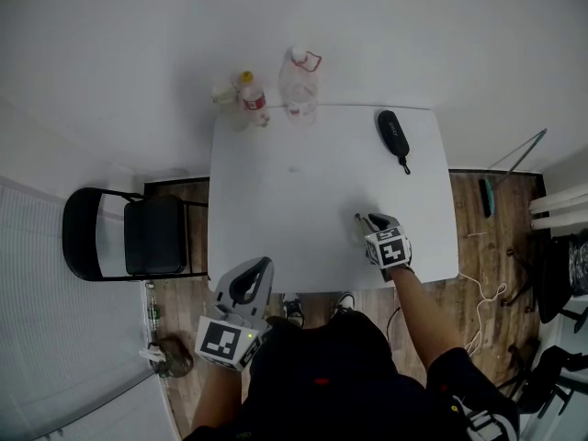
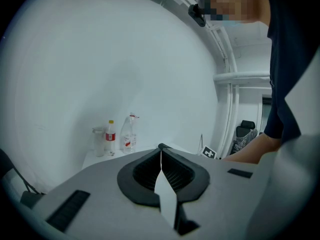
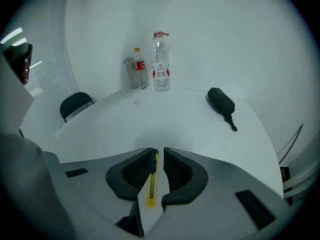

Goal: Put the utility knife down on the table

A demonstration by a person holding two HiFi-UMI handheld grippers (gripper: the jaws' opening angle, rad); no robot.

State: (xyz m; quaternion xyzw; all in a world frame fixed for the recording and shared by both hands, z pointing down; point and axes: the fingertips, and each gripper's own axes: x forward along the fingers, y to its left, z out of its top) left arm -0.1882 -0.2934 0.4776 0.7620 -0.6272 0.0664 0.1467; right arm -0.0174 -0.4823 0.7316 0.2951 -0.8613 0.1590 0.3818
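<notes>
A slim yellow utility knife lies lengthwise between the jaws of my right gripper, which is shut on it; it rests against the left pad. In the head view the right gripper hovers over the front right part of the white table, and the knife shows as a thin sliver at its tip. My left gripper is held at the table's front edge, left of the body. Its jaws are shut with nothing in them.
Two plastic bottles stand at the table's far edge. A black oblong object lies at the far right. A black folding chair stands left of the table. Cables and gear lie on the wooden floor at right.
</notes>
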